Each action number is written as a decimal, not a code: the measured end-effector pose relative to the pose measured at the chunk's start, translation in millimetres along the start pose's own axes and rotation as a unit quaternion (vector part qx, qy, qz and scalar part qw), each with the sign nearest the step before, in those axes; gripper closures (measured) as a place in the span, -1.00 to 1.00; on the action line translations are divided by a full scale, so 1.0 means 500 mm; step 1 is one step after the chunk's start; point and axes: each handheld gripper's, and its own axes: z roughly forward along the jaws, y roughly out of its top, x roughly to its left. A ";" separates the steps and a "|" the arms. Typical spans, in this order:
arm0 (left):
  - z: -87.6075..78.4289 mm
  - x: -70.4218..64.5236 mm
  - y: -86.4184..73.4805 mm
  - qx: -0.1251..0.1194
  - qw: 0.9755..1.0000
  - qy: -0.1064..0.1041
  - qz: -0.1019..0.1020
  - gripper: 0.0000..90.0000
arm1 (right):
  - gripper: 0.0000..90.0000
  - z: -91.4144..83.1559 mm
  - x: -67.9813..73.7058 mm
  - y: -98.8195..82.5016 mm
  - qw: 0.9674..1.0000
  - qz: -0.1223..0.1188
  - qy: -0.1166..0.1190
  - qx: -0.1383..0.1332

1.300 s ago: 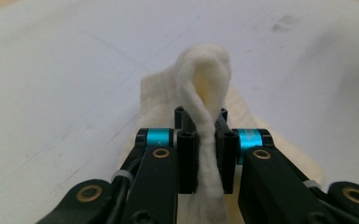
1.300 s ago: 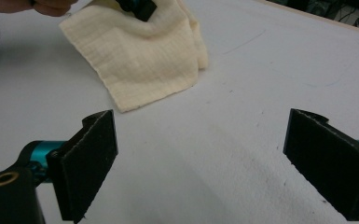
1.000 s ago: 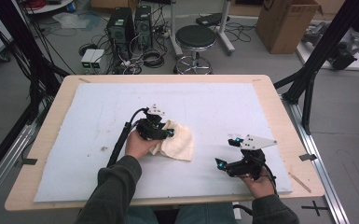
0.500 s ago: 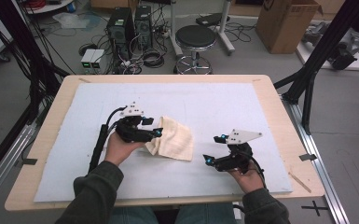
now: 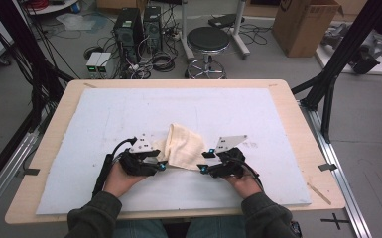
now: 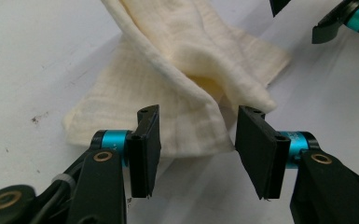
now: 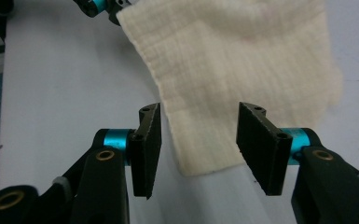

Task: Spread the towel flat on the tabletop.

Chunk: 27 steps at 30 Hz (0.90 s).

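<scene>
A cream cloth (image 5: 182, 144) lies crumpled on the white mat, one fold raised. My left gripper (image 5: 162, 164) sits at the cloth's near left corner and my right gripper (image 5: 202, 162) at its near right corner. In the left gripper view, the cloth (image 6: 191, 70) has a corner lying between the left gripper's (image 6: 194, 140) jaws, which have just been closing; the pads stand apart from it. In the right gripper view, the cloth (image 7: 242, 60) reaches its lower corner between the right gripper's (image 7: 196, 140) jaws, also just closing, with gaps on both sides.
The white mat (image 5: 104, 114) covers most of a wooden table (image 5: 297, 119). On the floor beyond the far edge stand a stool (image 5: 208, 39), computer towers (image 5: 136, 25) with cables and a cardboard box (image 5: 305, 22). Black frame posts (image 5: 330, 79) rise at both sides.
My right hand has slid left to the cloth's near right corner. My left hand came back toward the person, to the near left corner. The cloth has shifted and shows a raised fold.
</scene>
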 end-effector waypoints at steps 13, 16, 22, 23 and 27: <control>0.017 0.034 -0.002 0.005 1.000 0.023 -0.019 0.88 | 0.88 0.048 -0.018 -0.005 0.998 -0.018 0.012 0.060; 0.002 0.040 -0.002 -0.009 0.999 0.021 -0.025 0.88 | 0.89 0.045 -0.020 -0.005 0.998 -0.016 0.018 0.060; -0.044 0.064 0.005 -0.028 0.999 0.029 -0.033 0.88 | 0.89 -0.006 -0.020 -0.007 0.999 -0.017 0.012 0.039; -0.052 0.067 0.007 -0.036 0.998 0.032 -0.037 0.88 | 0.89 -0.015 -0.021 -0.008 0.999 -0.017 0.006 0.036; -0.073 0.080 0.017 -0.042 0.998 0.039 -0.038 0.88 | 0.89 -0.049 -0.027 -0.020 0.999 -0.014 -0.008 0.030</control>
